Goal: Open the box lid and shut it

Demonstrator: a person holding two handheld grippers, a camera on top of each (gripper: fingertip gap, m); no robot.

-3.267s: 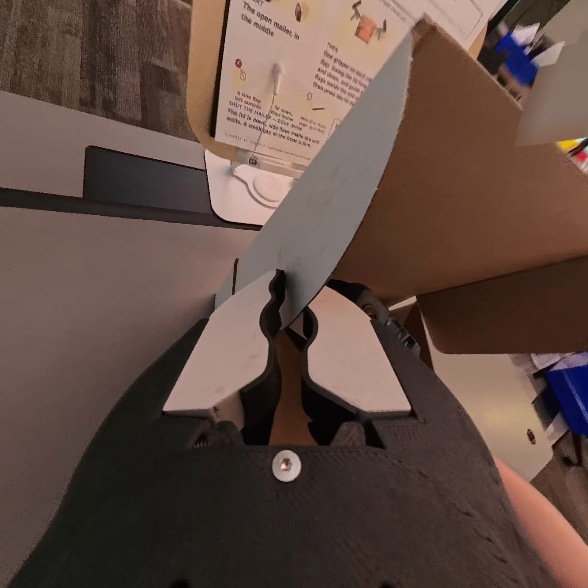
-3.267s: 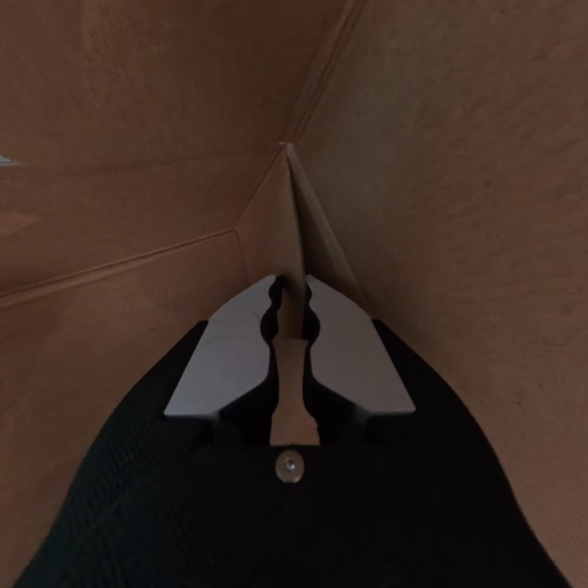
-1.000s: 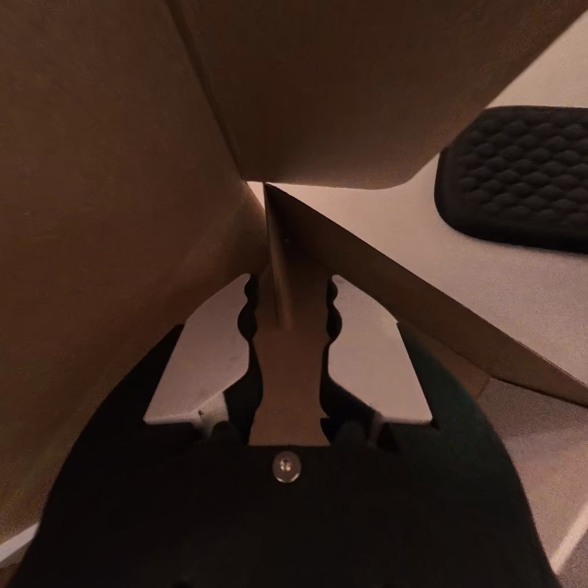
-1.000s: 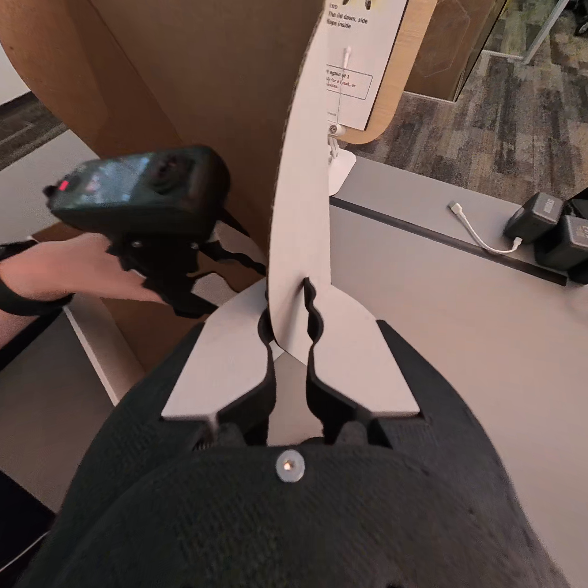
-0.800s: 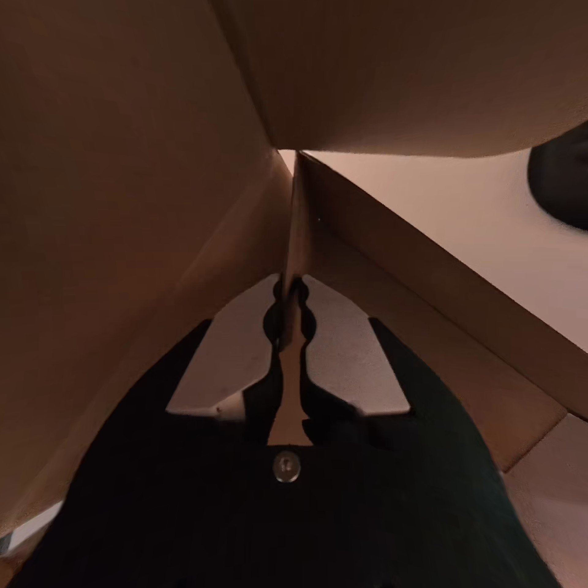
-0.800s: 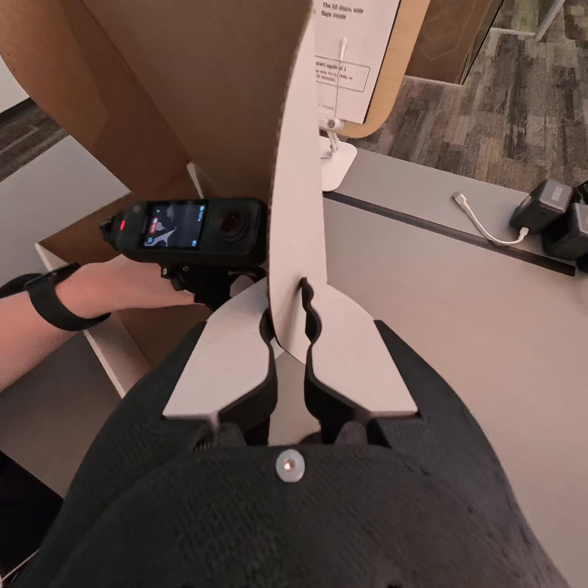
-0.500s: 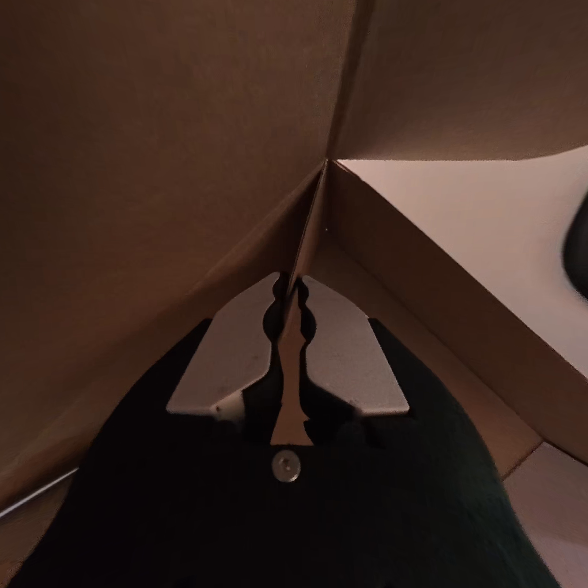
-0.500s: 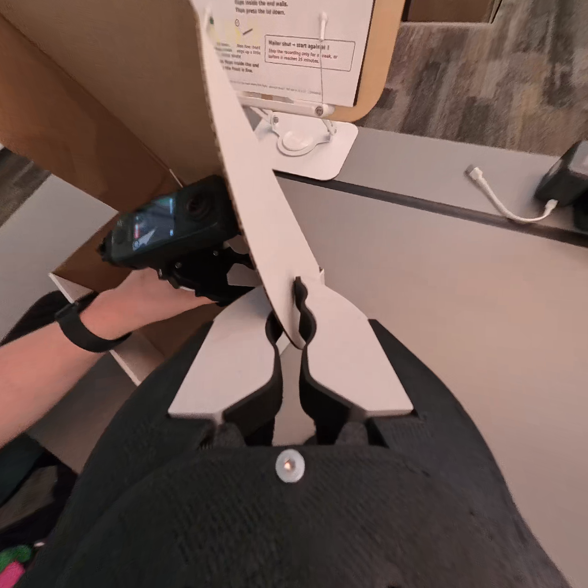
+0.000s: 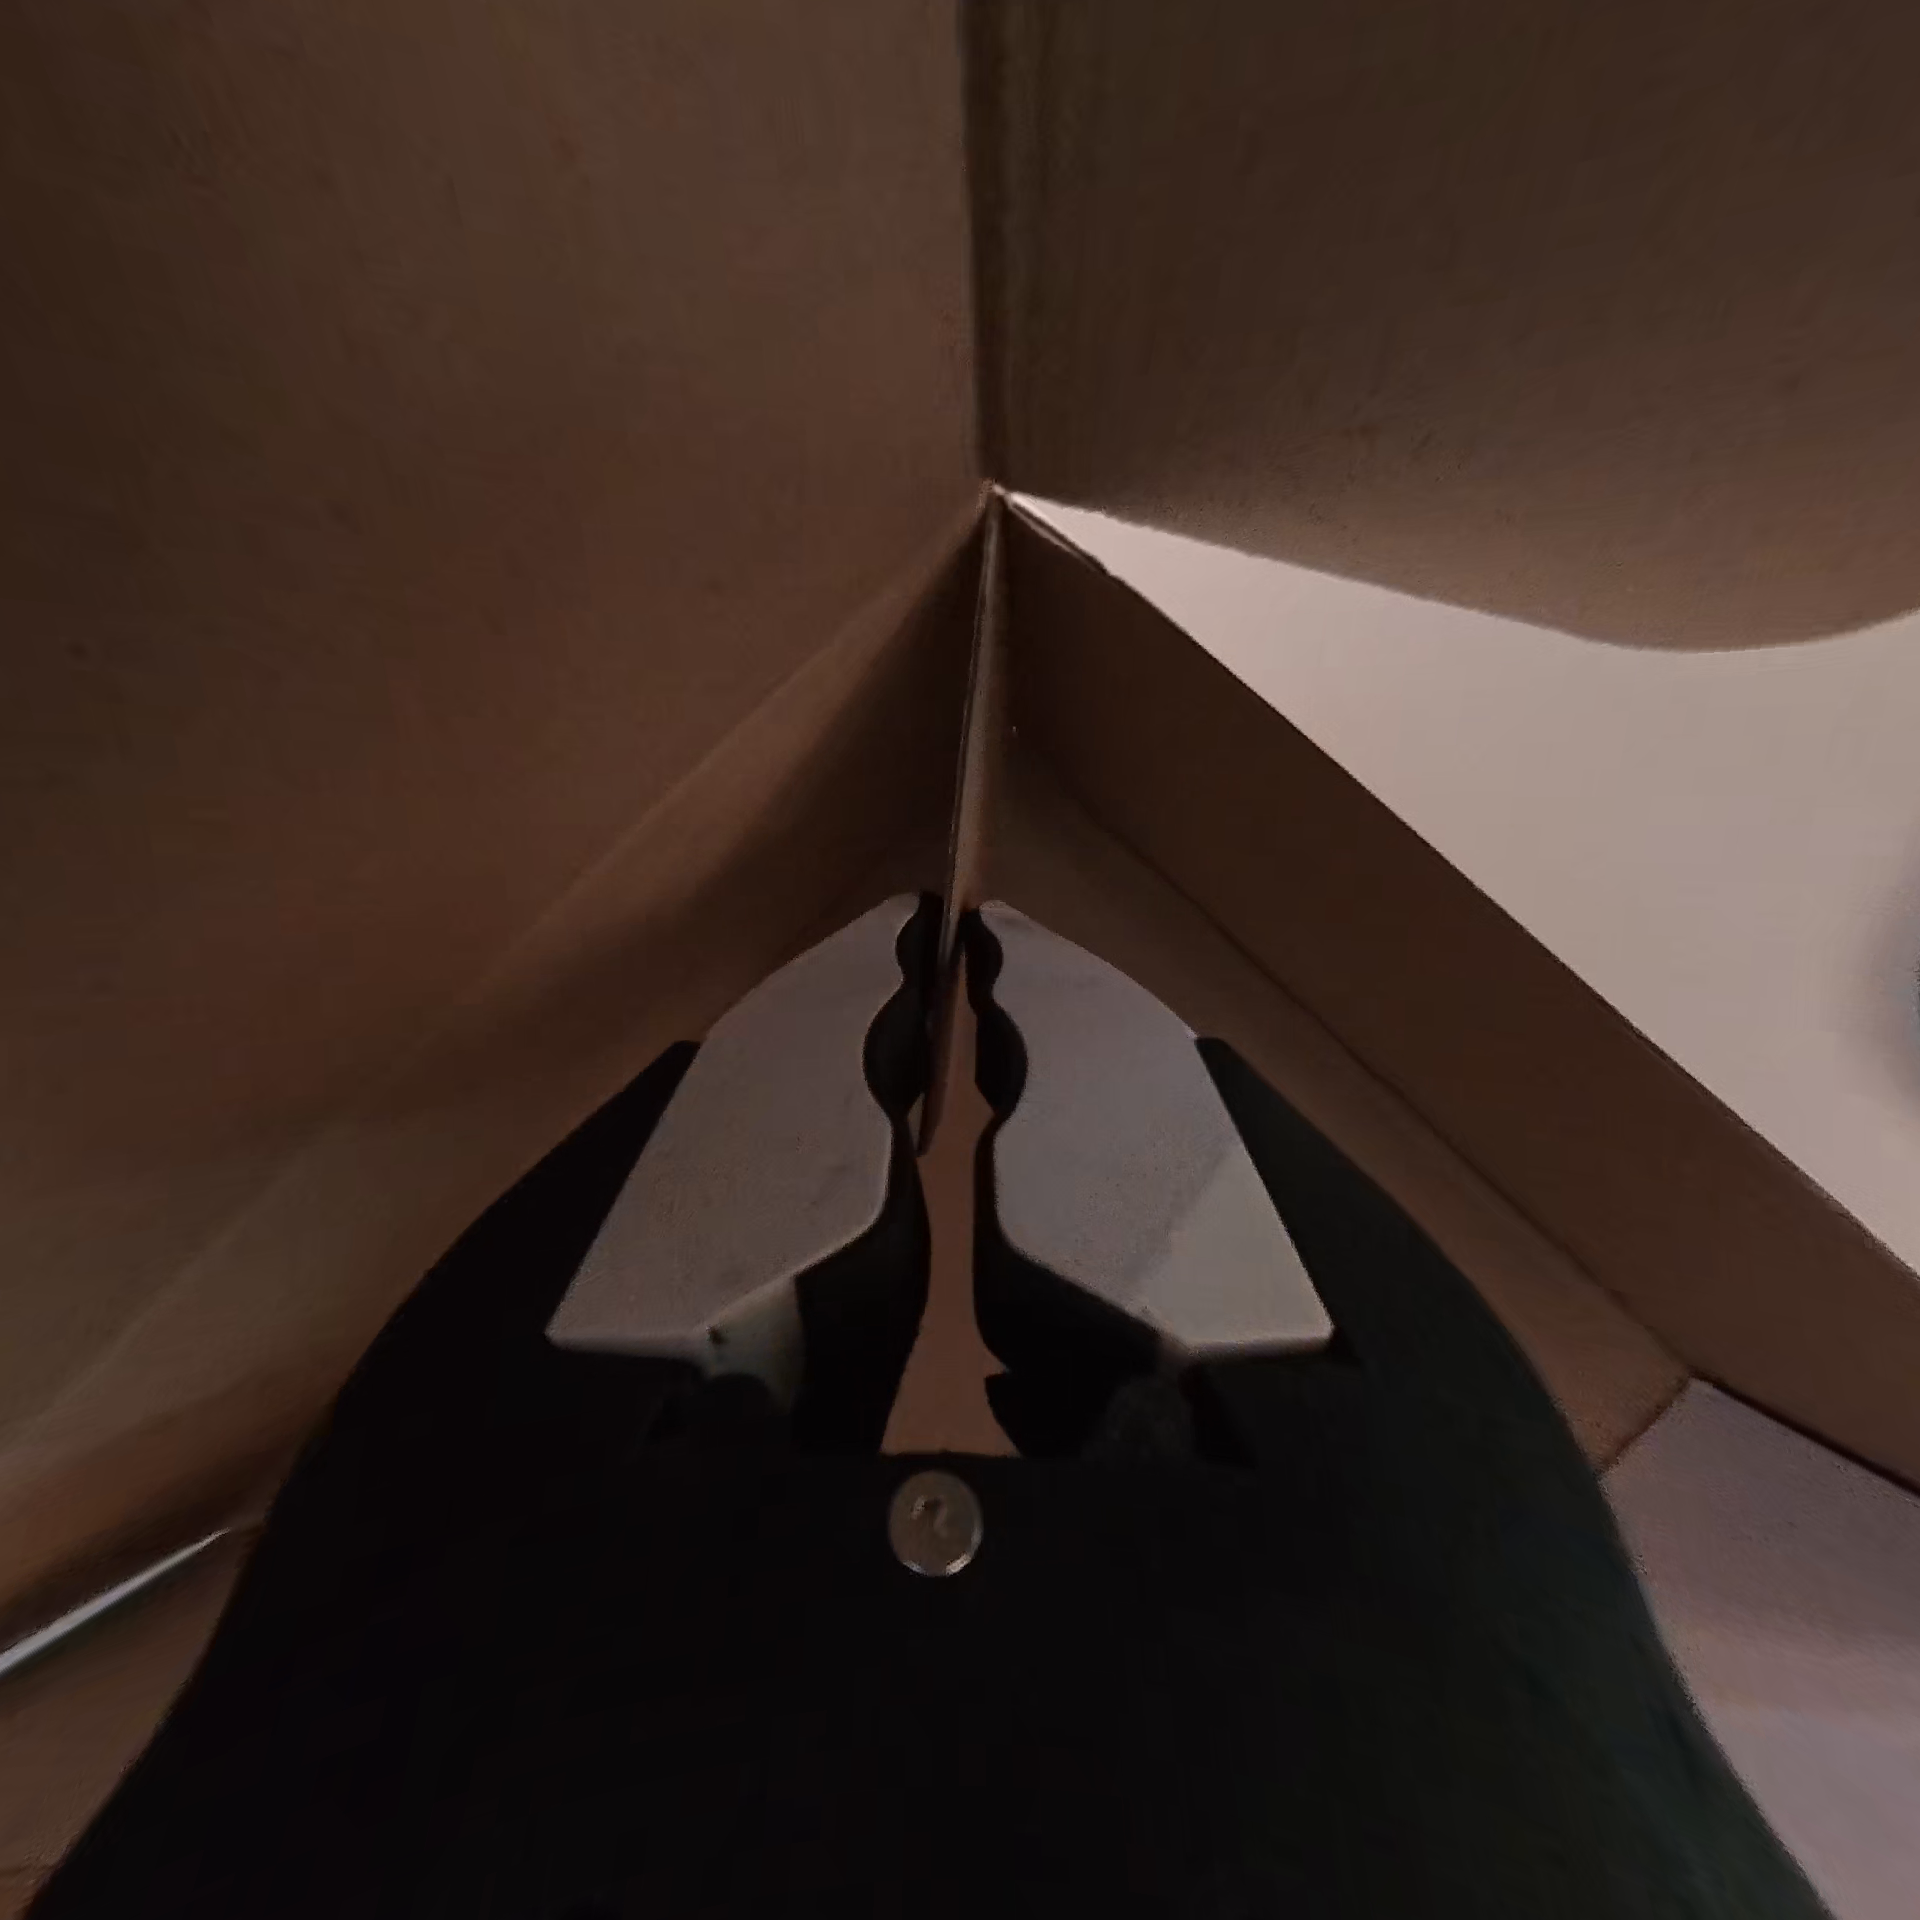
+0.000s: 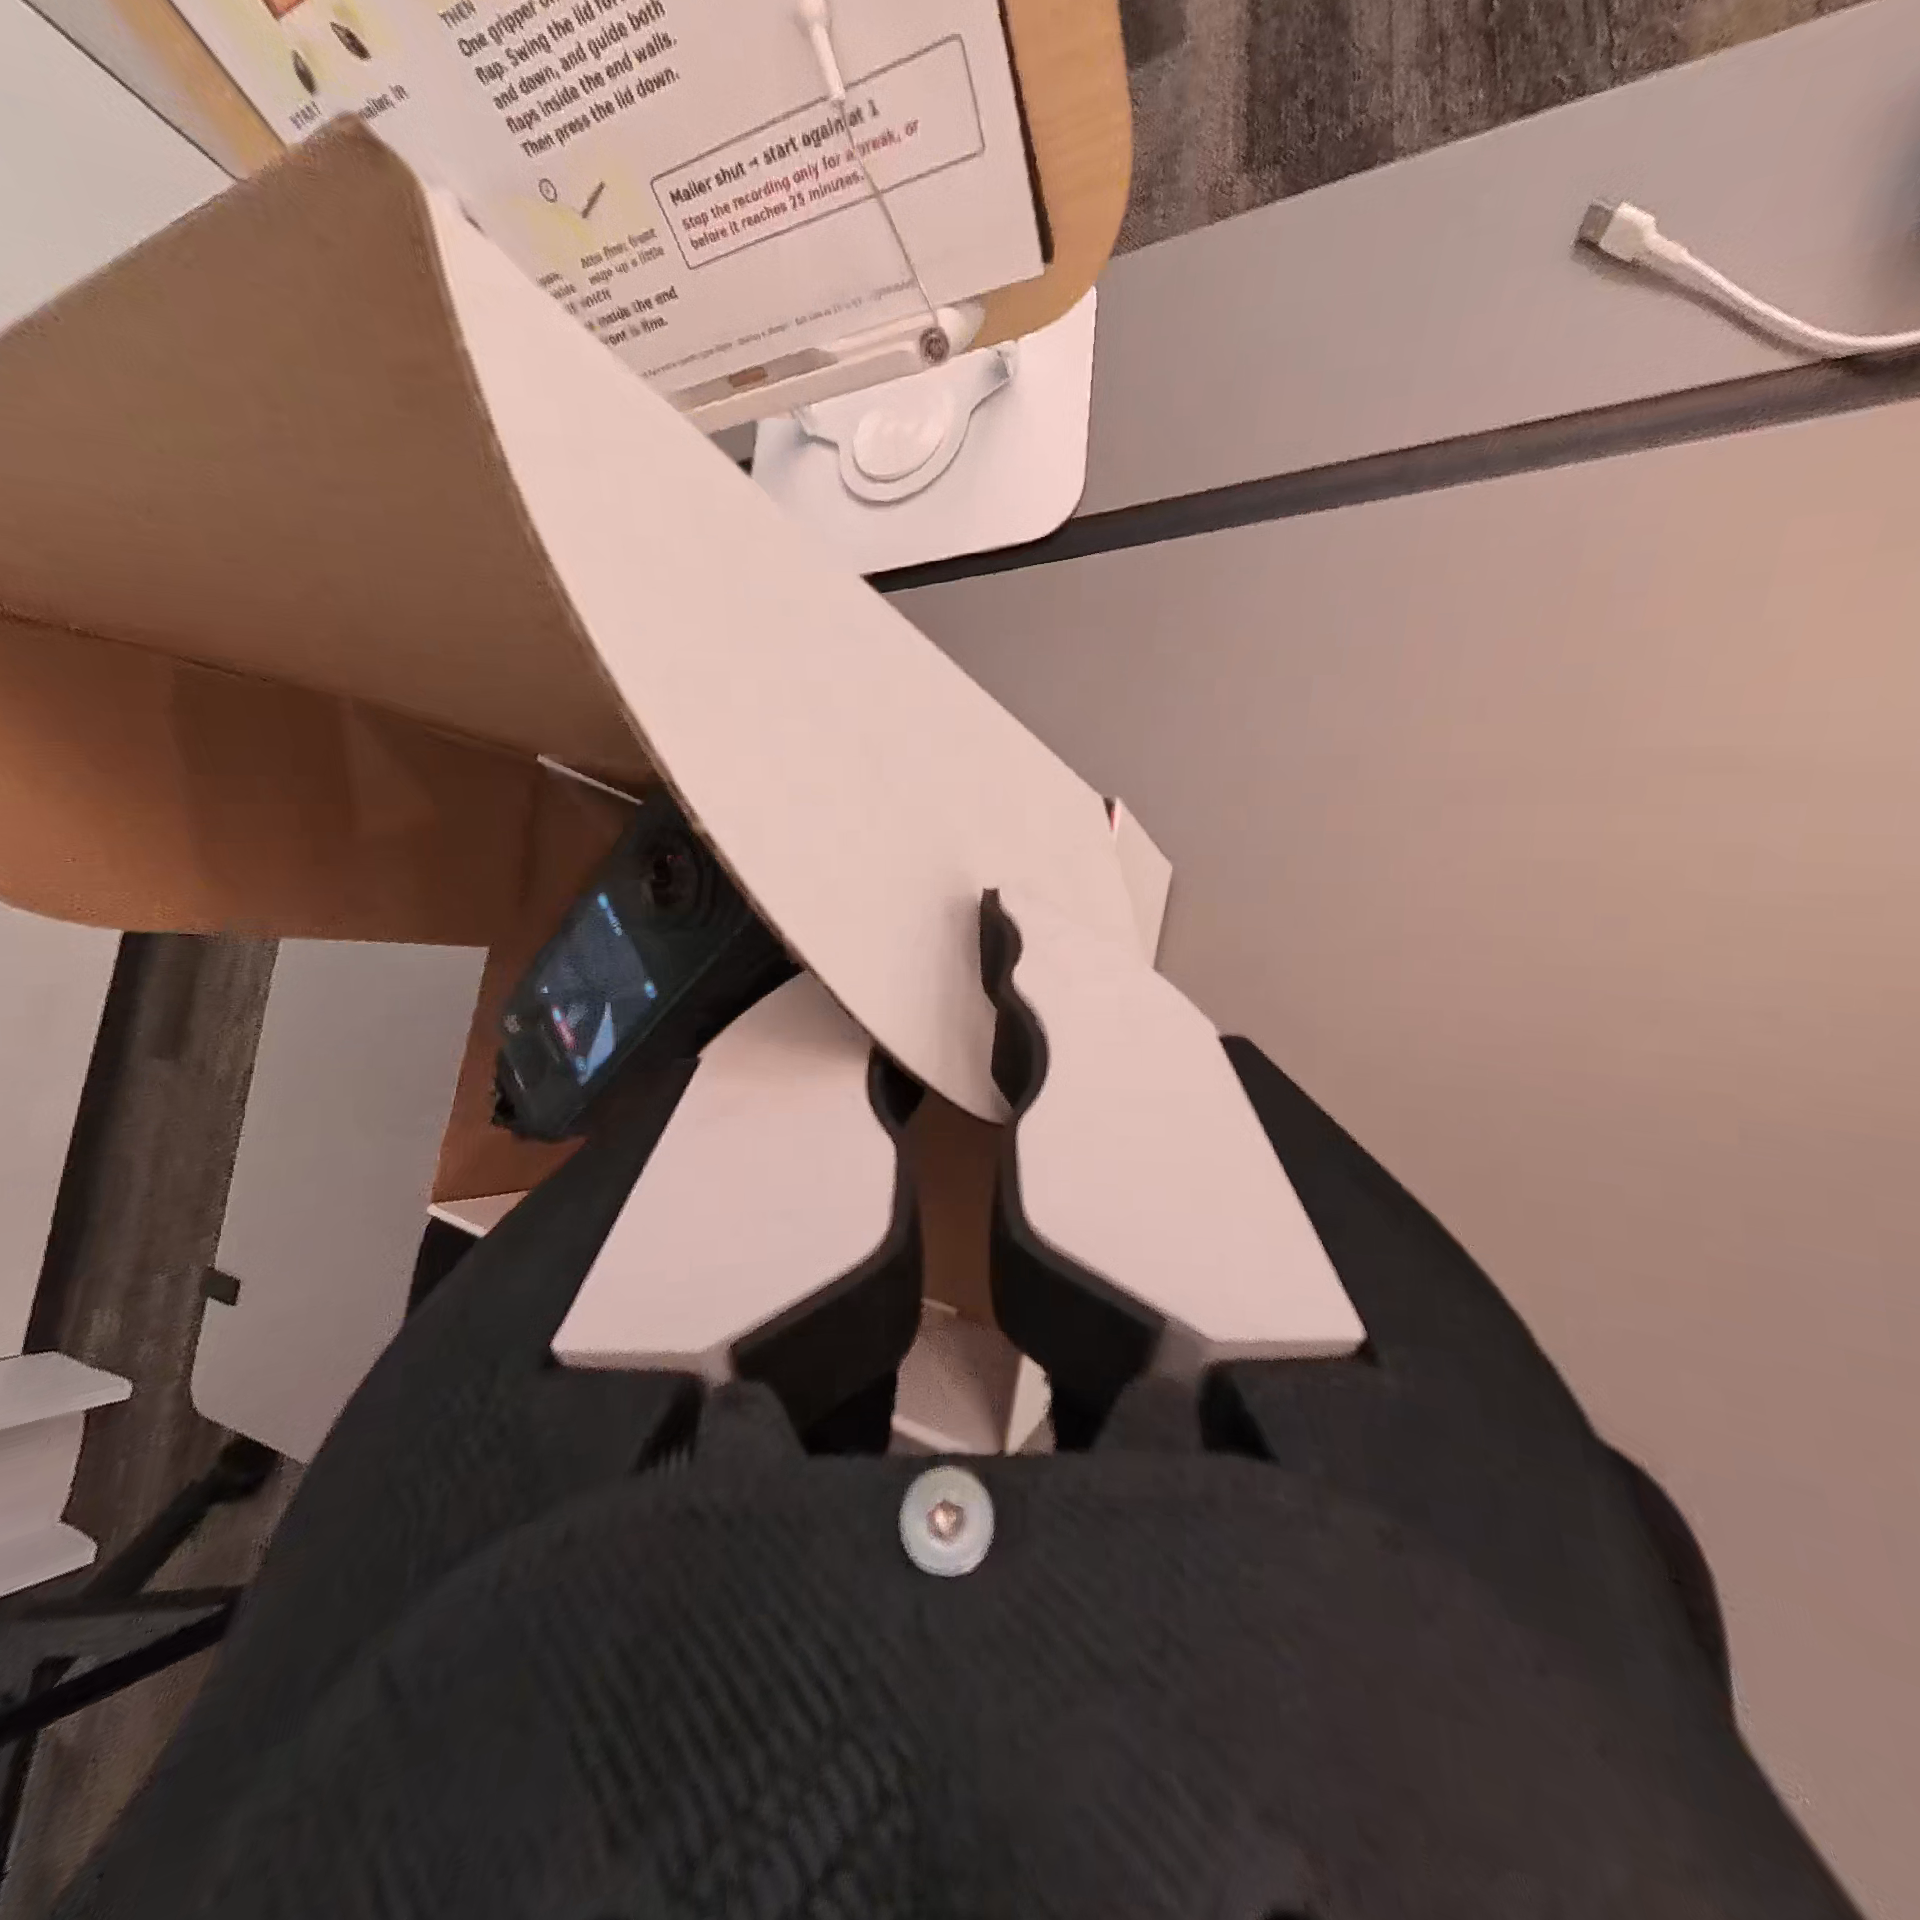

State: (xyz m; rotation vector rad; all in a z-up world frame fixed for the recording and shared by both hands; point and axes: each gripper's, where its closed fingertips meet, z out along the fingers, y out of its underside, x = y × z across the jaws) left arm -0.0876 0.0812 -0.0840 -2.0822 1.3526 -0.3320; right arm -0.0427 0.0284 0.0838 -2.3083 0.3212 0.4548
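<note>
left gripper [image 9: 948, 1023] fingers clamp a side flap [image 9: 971, 727]; right gripper [image 10: 951, 1049] fingers clamp the lid [image 10: 790, 727]

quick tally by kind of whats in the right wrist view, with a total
grippers: 2, right gripper and left gripper
cardboard box: 1
instruction sheet on stand: 1
white cable: 1
table: 1
total: 6

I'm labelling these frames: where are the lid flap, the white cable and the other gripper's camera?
lid flap [image 10: 831, 748]: right wrist view, white outer face.
white cable [image 10: 1704, 281]: right wrist view, mid-cord.
camera [image 10: 613, 997]: right wrist view, screen.
</note>
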